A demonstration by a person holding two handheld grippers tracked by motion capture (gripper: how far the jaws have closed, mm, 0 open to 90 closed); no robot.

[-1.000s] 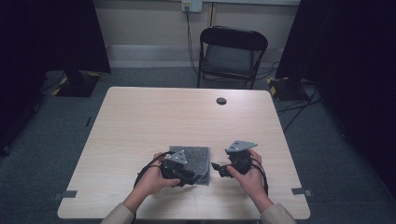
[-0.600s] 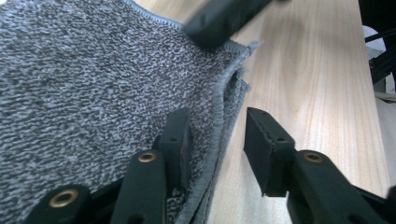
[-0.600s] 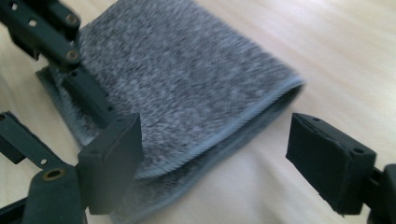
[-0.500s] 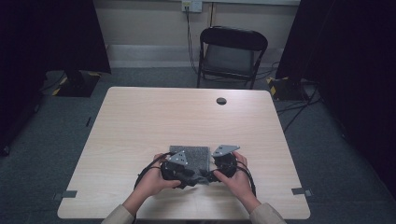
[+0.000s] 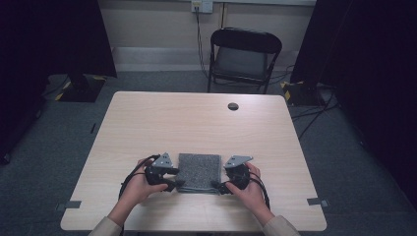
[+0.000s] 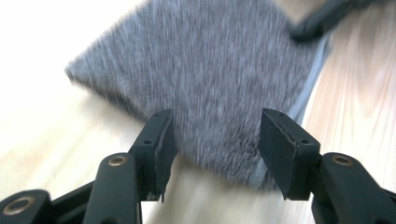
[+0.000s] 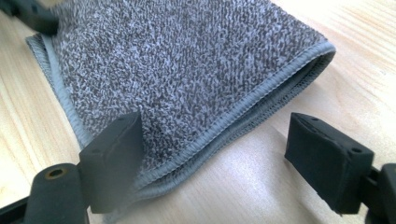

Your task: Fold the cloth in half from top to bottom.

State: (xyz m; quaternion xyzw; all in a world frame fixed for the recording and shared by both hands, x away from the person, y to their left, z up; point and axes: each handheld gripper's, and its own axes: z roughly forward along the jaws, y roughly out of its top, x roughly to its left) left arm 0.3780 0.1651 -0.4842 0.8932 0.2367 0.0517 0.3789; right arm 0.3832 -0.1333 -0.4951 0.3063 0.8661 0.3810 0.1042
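No readable text, label, brand, number or sign anywhere.

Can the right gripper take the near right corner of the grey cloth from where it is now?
Probably yes. The right gripper has its jaws open around the corner of the folded grey cloth, nothing lies between them, and the left gripper works at the opposite side.

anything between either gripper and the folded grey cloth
Nothing visible. The folded grey terry cloth lies flat on the light wooden table, with the open left gripper and open right gripper already at its near corners.
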